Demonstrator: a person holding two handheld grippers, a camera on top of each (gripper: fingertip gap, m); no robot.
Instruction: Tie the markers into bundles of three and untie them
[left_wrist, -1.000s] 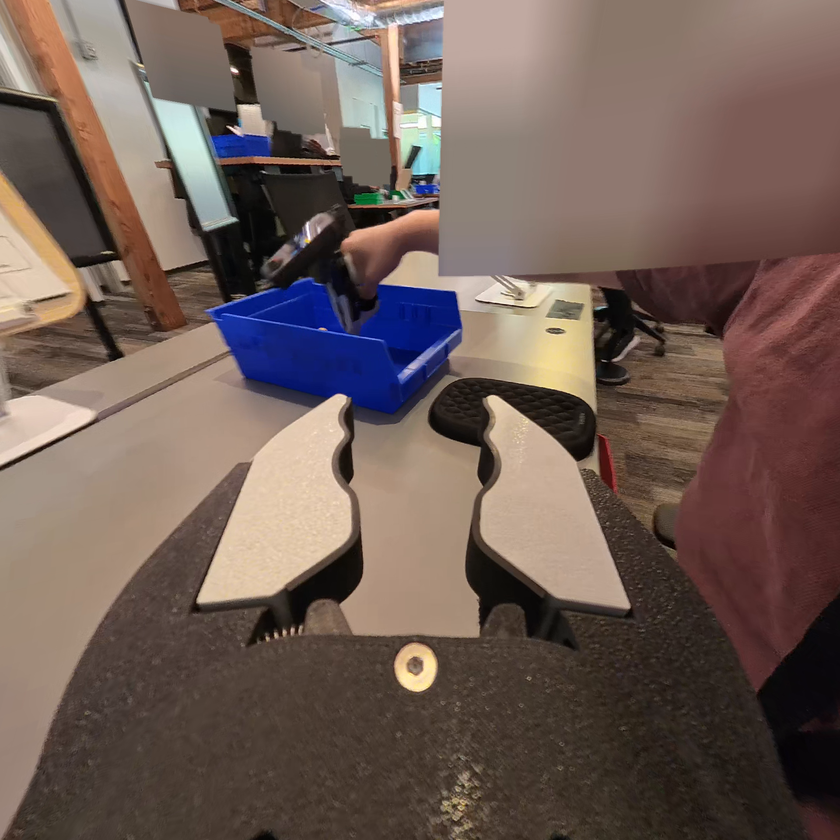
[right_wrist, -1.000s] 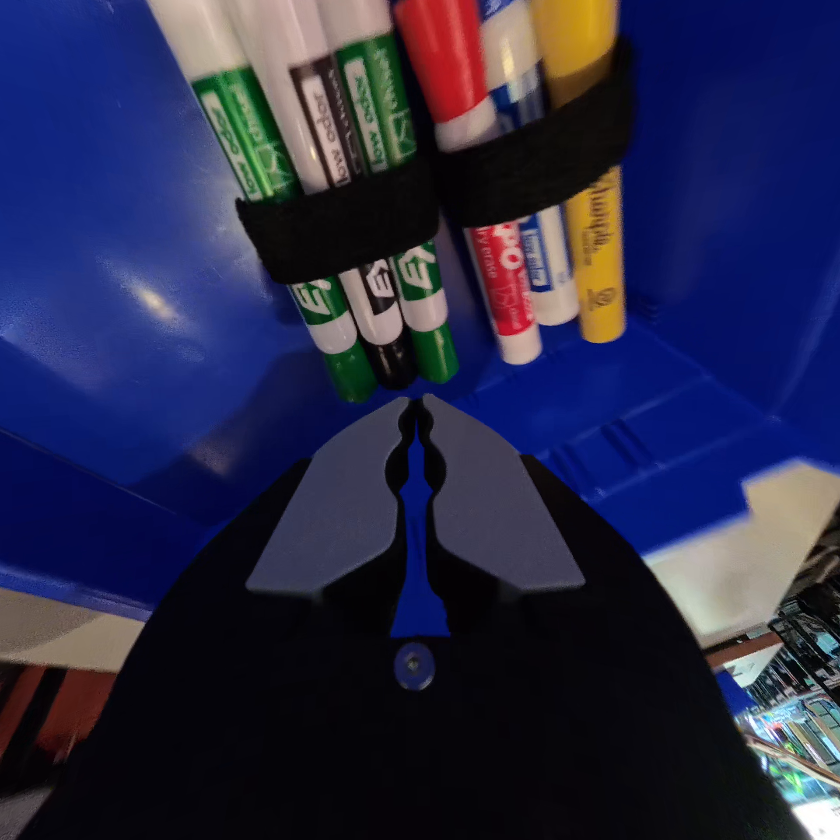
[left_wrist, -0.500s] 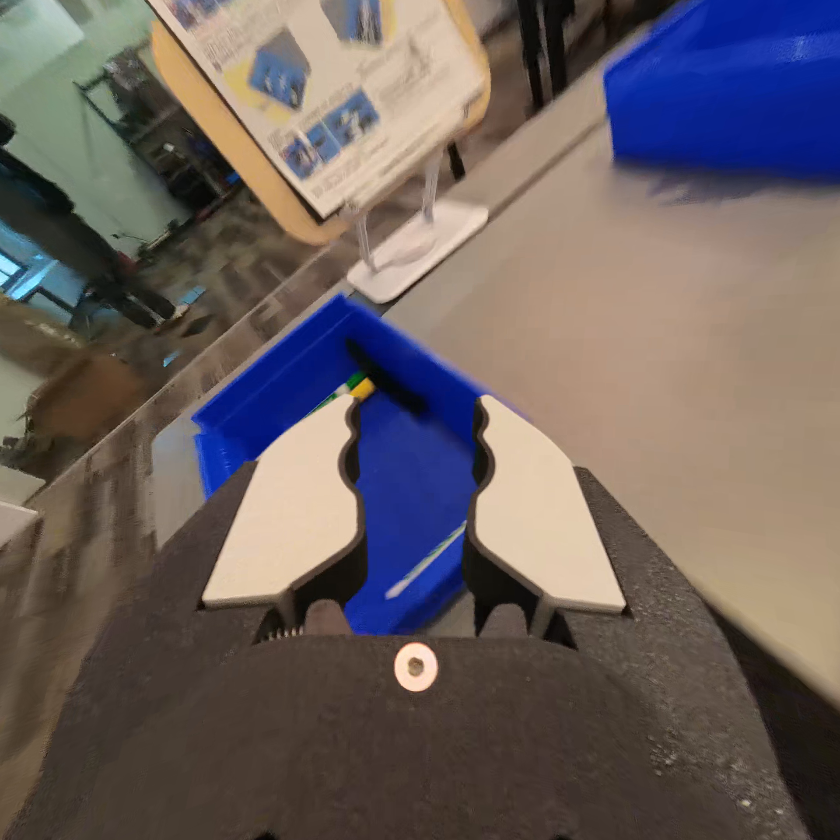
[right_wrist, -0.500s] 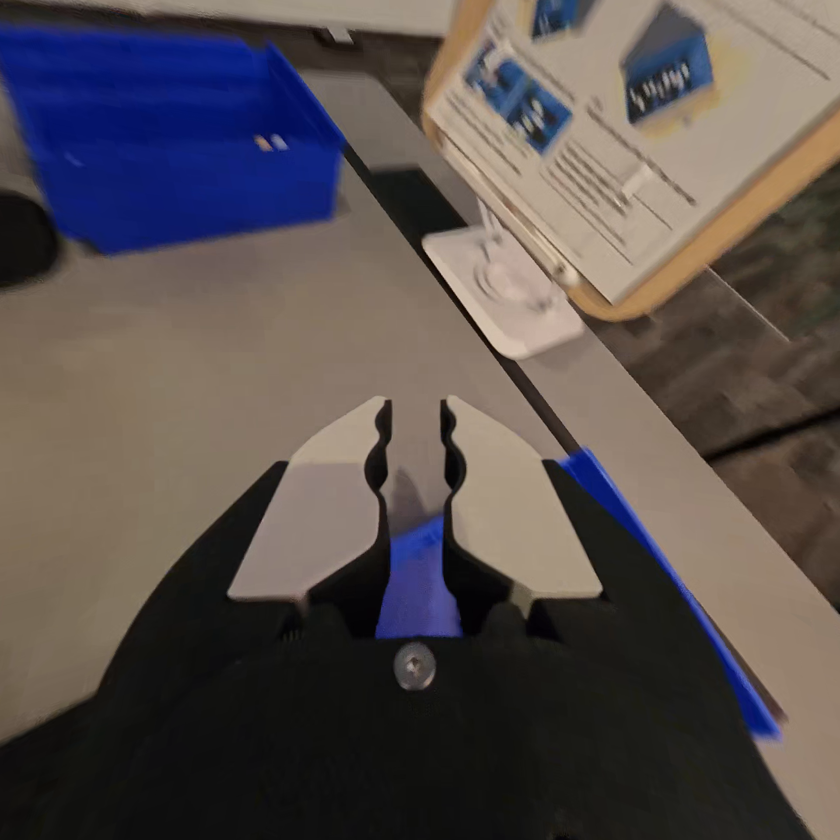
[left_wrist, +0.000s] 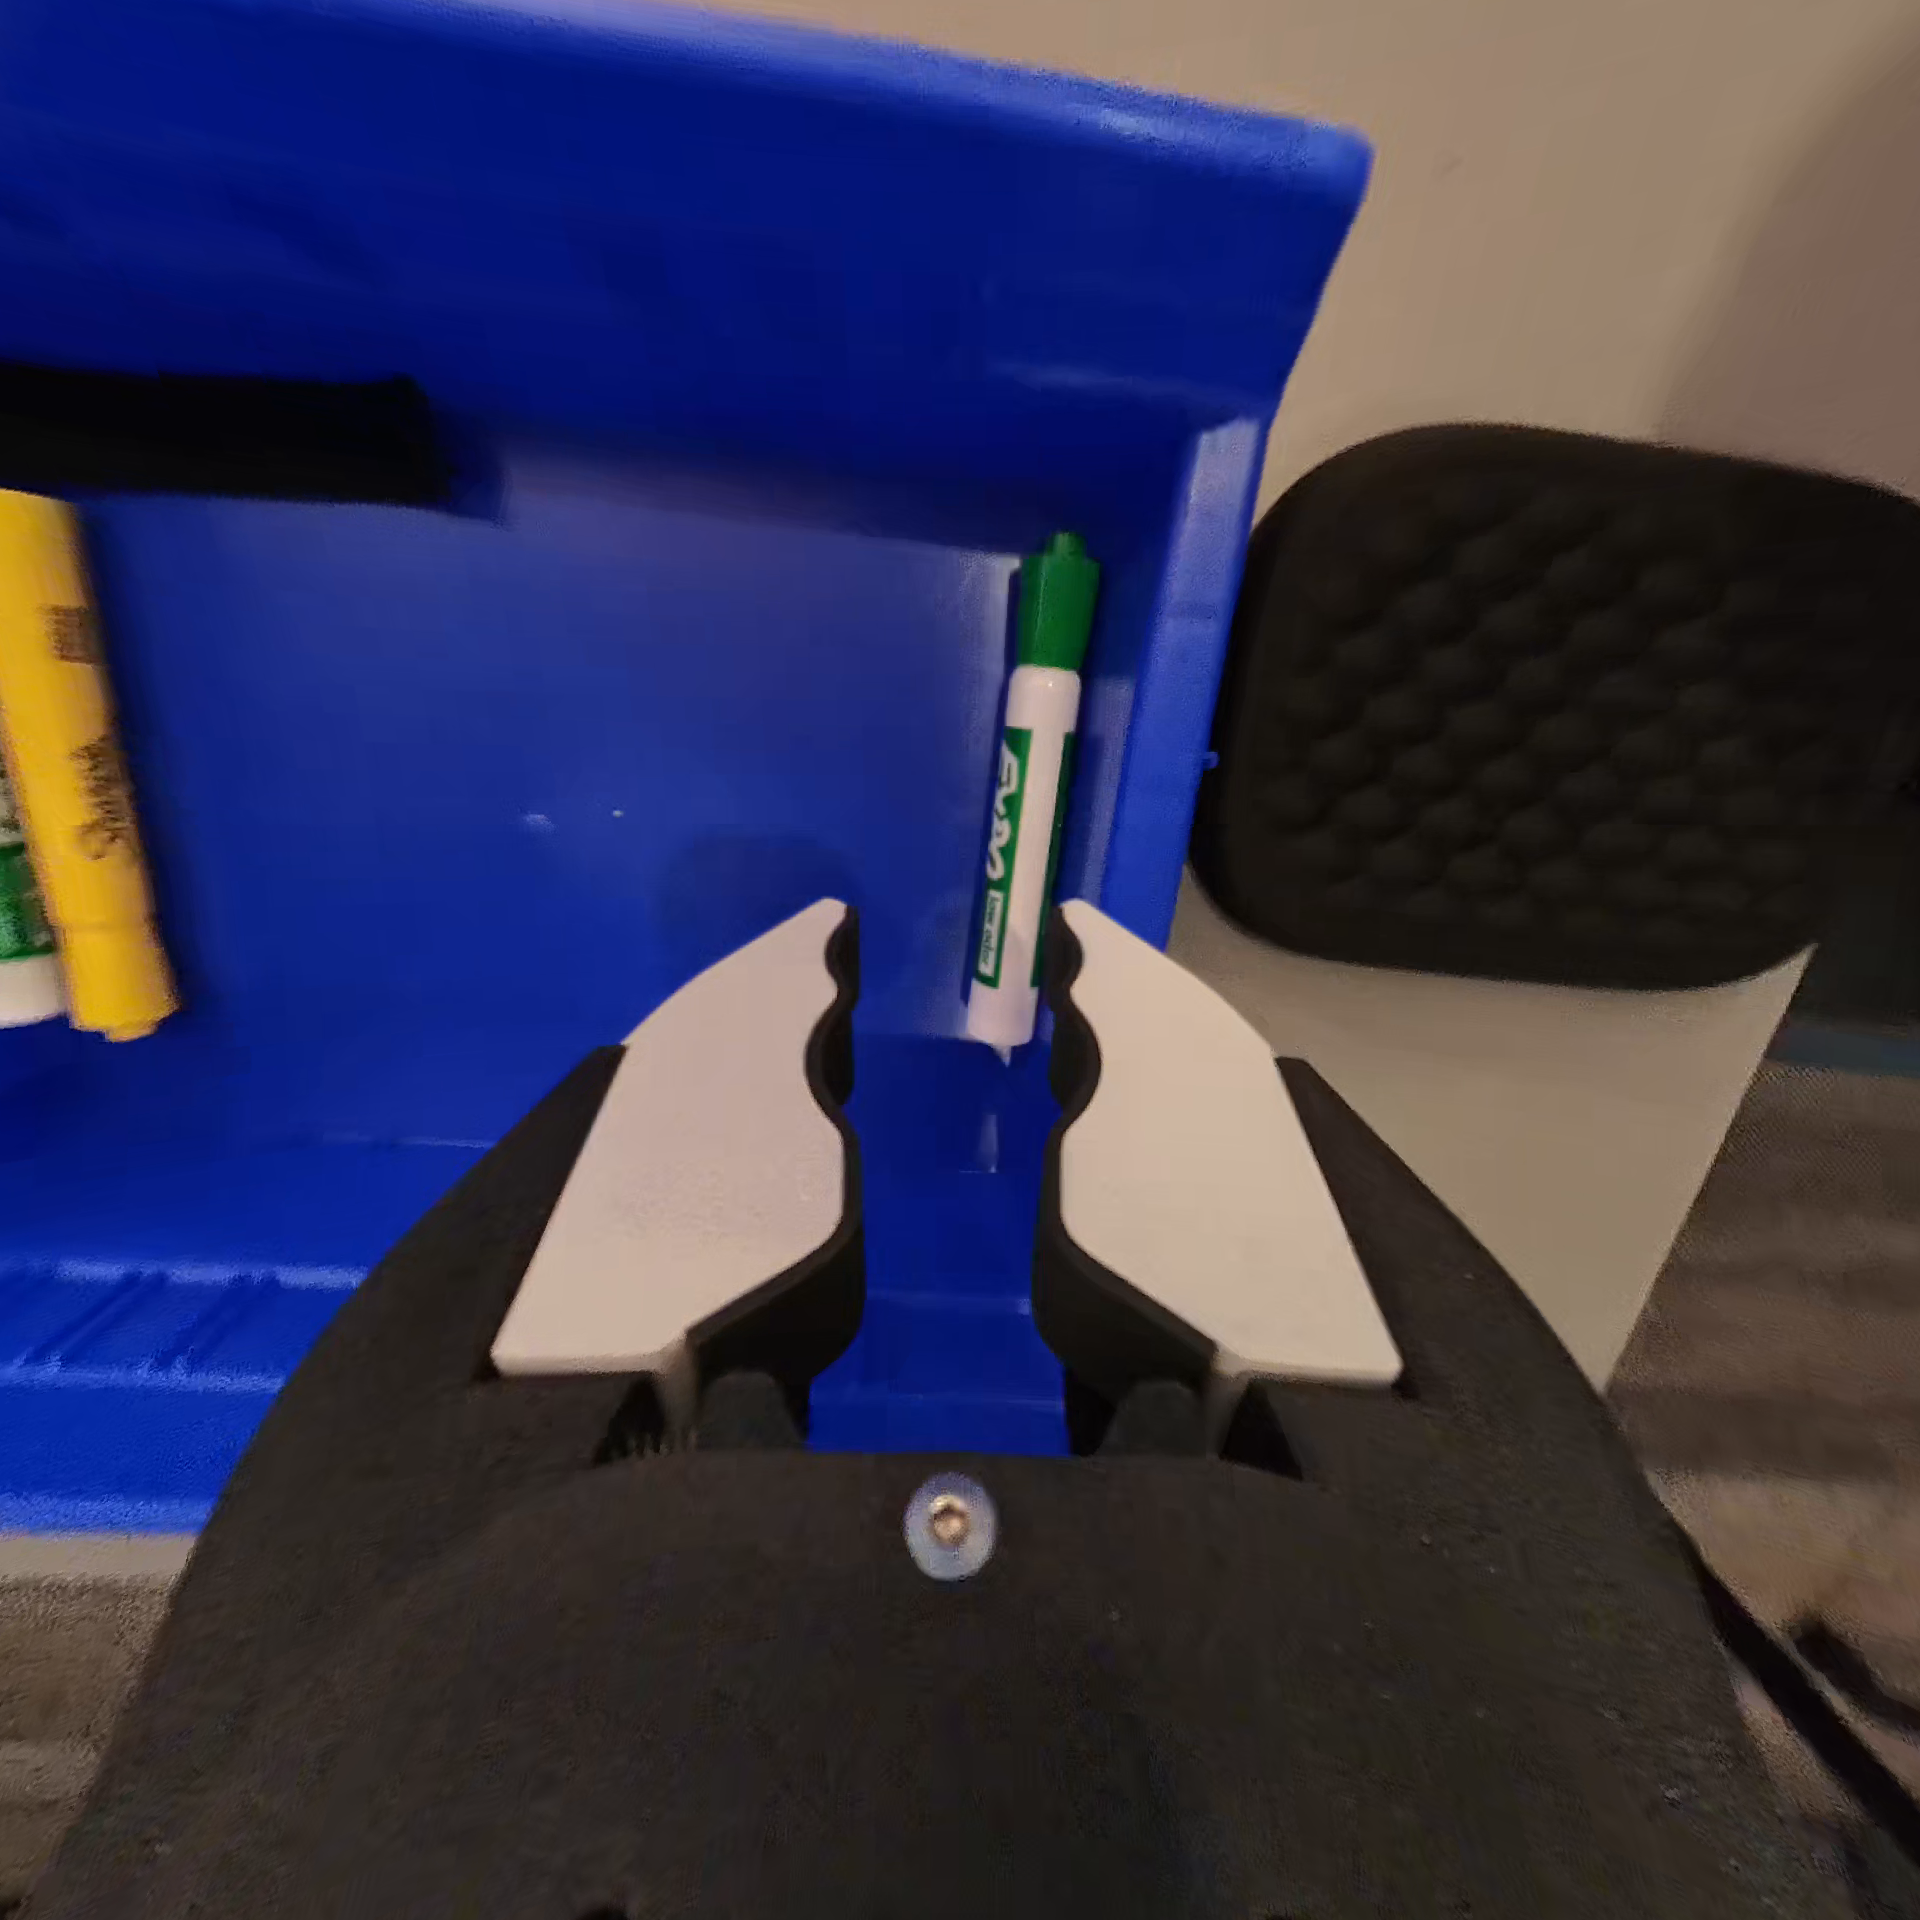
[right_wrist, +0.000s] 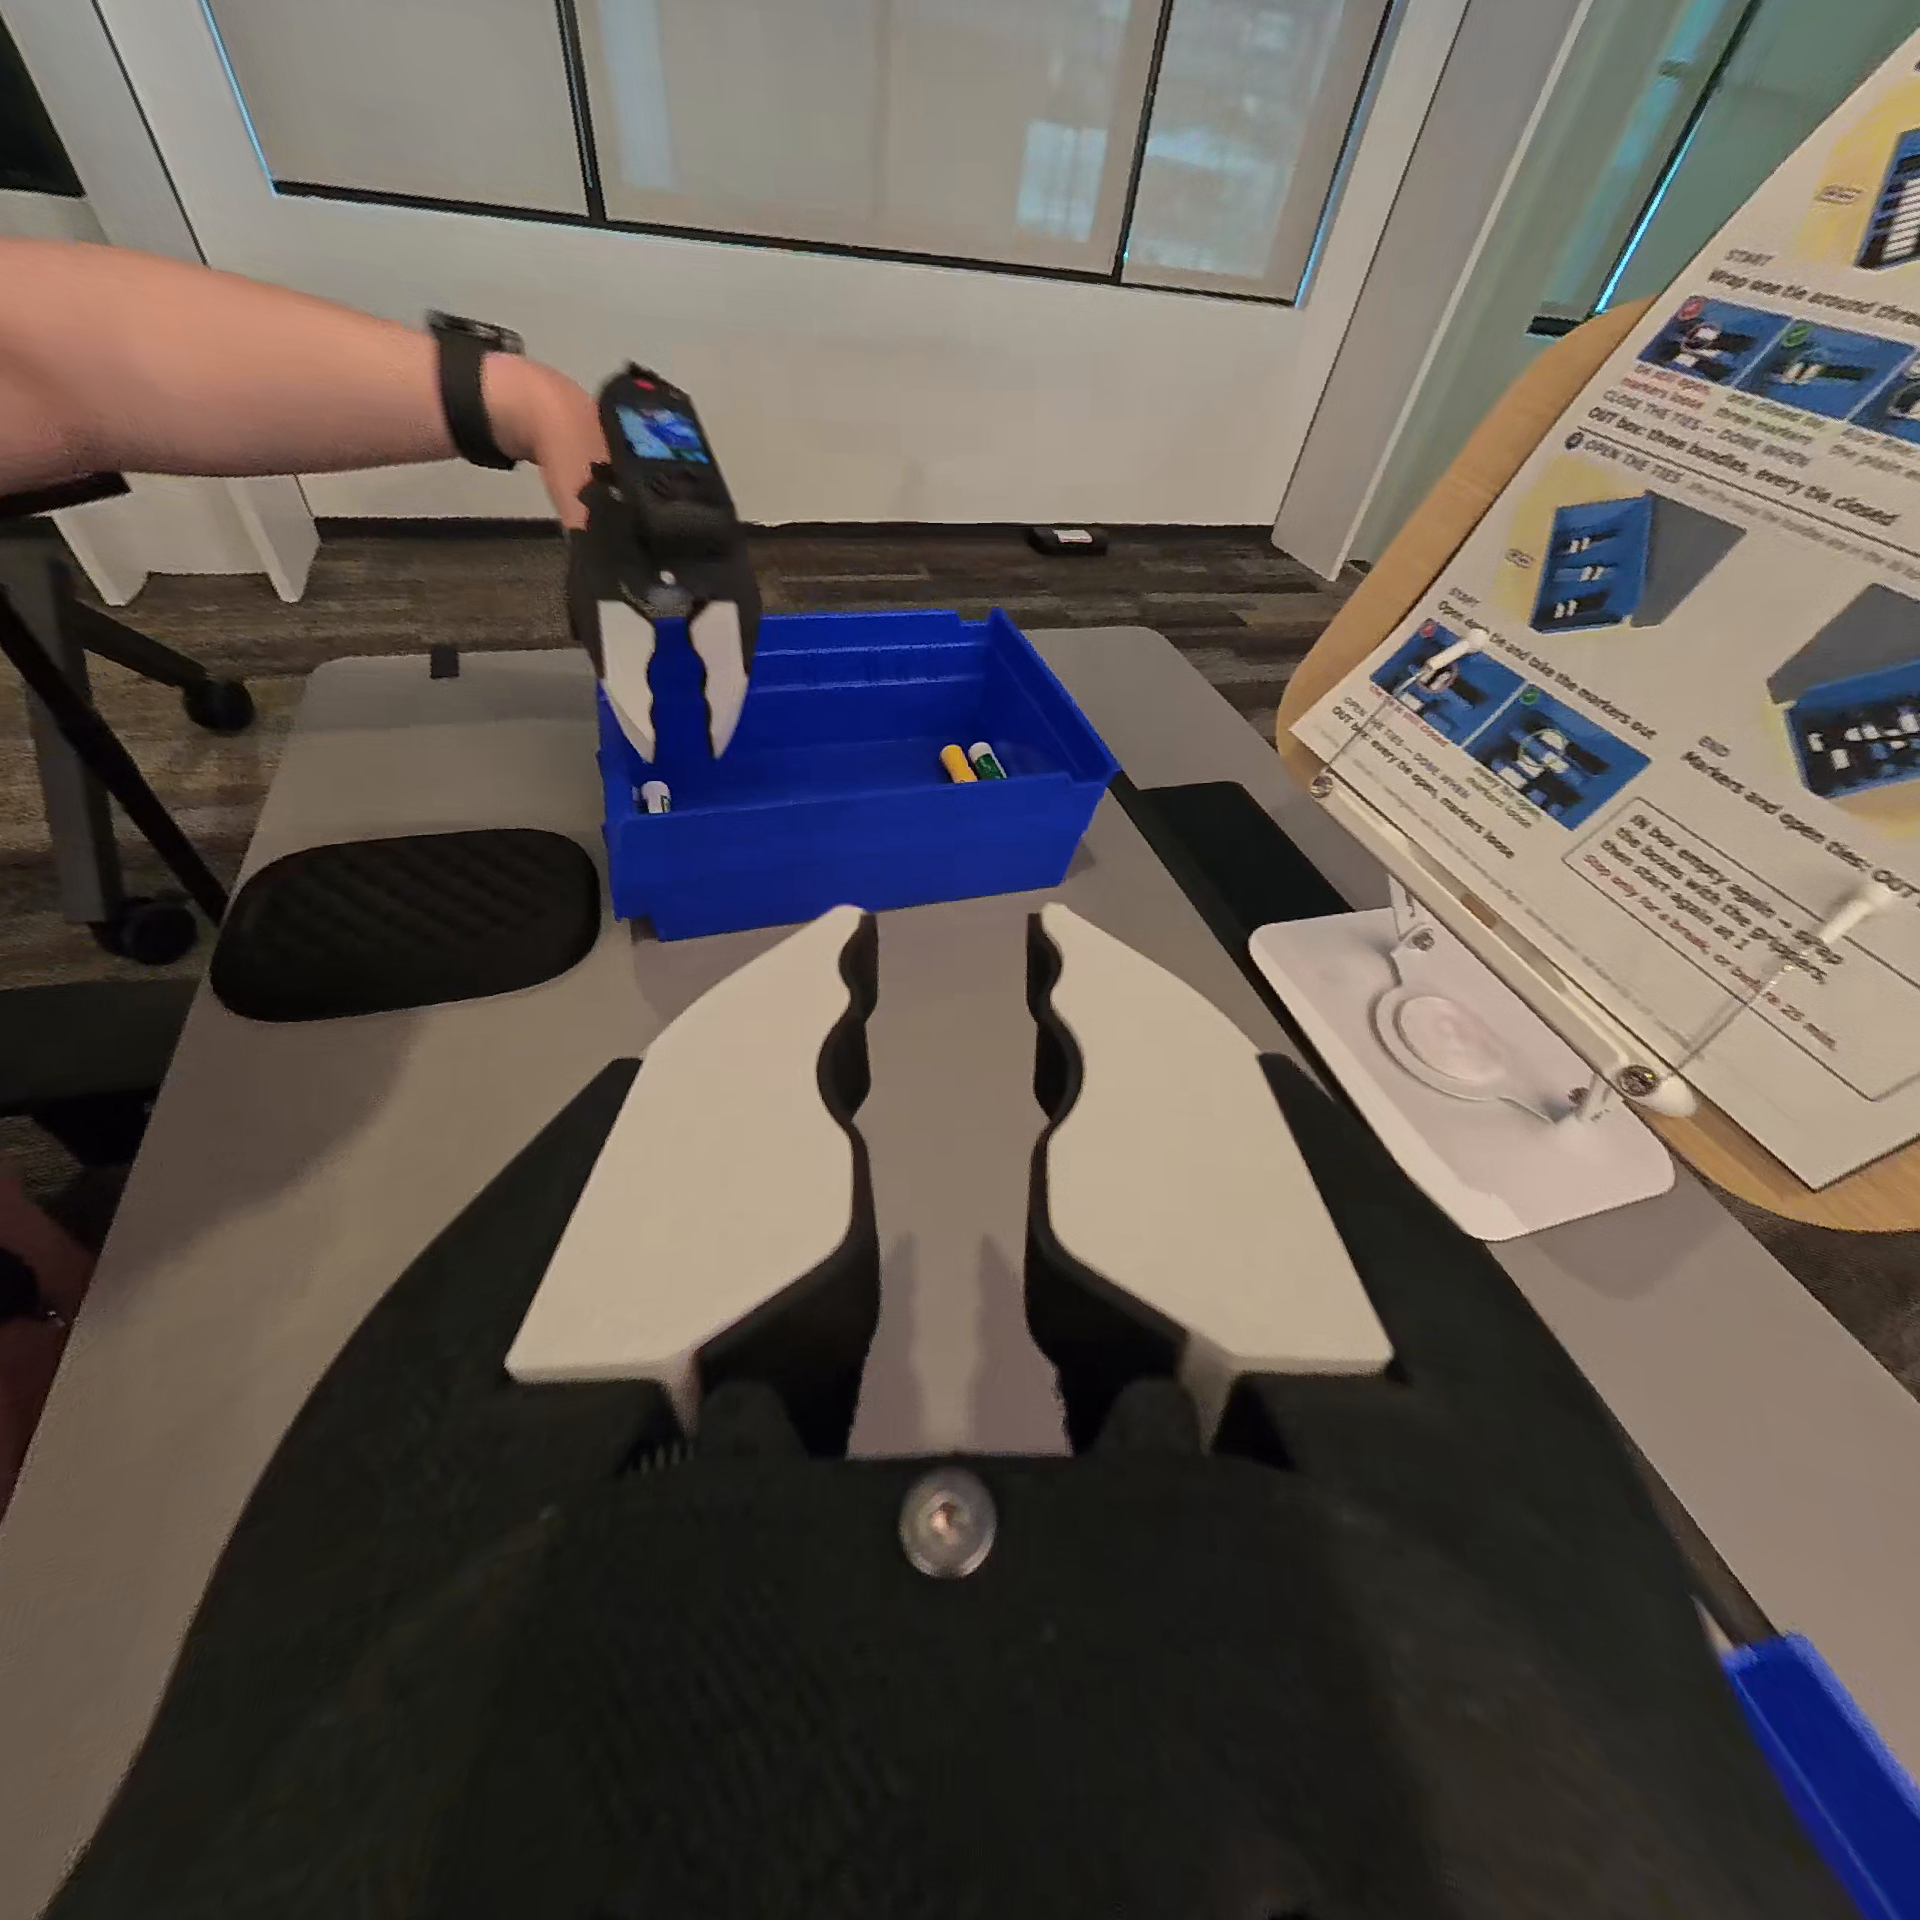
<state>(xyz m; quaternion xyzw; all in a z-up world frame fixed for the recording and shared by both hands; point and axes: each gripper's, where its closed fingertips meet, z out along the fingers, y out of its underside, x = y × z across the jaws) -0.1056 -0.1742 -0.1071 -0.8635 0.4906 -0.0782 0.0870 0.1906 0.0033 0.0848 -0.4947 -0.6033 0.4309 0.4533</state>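
Note:
My left gripper (left_wrist: 951, 920) is open and empty, pointing down into a blue bin (left_wrist: 665, 312). A loose green marker (left_wrist: 1029, 790) lies by the bin's right wall, just ahead of the right fingertip. A yellow marker (left_wrist: 78, 769) and a green-labelled one (left_wrist: 16, 914) lie at the left, with a black tie (left_wrist: 218, 442) behind them. My right gripper (right_wrist: 948, 920) is open and empty over the grey table (right_wrist: 312, 1091). From there the left gripper (right_wrist: 681, 743) shows above the same bin (right_wrist: 852, 842), which holds a yellow marker (right_wrist: 954, 764) and a green one (right_wrist: 987, 762).
A black padded rest (right_wrist: 405, 920) lies left of the bin; it also shows in the left wrist view (left_wrist: 1558, 717). An instruction board (right_wrist: 1662, 644) on a white stand (right_wrist: 1455, 1060) is at the right. Another blue bin's edge (right_wrist: 1829, 1766) is at the lower right. A person's arm (right_wrist: 229, 364) reaches in. Spacing between my two grippers at the tips: around 40 cm.
My left gripper swung from the table to down inside the bin near the green marker. My right gripper left the bin with the tied bundles, opened, and now hovers over the table.

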